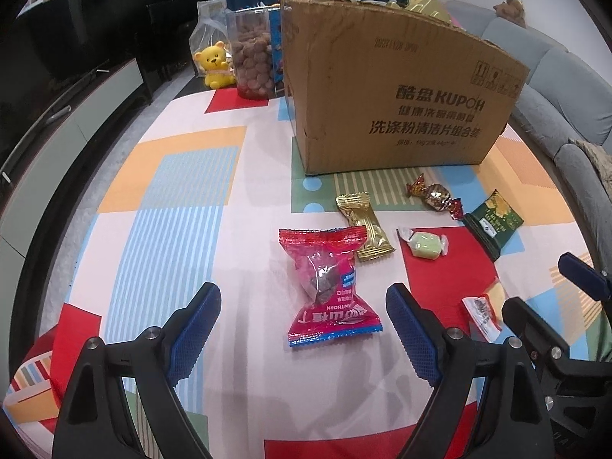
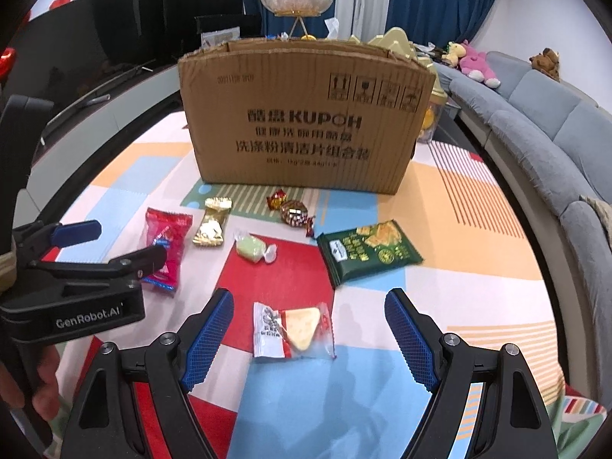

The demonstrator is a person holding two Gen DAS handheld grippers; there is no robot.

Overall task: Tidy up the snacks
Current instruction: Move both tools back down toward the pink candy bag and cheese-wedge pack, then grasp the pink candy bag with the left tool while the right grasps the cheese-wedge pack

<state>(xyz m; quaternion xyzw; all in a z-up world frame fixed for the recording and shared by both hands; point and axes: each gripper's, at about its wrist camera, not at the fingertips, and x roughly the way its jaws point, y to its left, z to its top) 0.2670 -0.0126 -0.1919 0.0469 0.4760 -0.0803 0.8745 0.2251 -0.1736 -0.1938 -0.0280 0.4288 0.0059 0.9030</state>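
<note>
While both my grippers hang spread over the table, the red hawthorn packet (image 1: 329,287) lies between my left gripper (image 1: 302,329) fingers — I should pinch its middle, then lift toward the cardboard box (image 1: 397,88); my right gripper (image 2: 310,340) brackets the wafer packet (image 2: 292,331).

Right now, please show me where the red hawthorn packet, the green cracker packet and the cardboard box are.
red hawthorn packet (image 1: 328,287): left wrist view, middle of wrapper.
green cracker packet (image 2: 369,254): right wrist view, centre of front face.
cardboard box (image 2: 306,114): right wrist view, printed front wall.

Snacks (image 2: 292,331) before box (image 2: 306,122), apparently.
</note>
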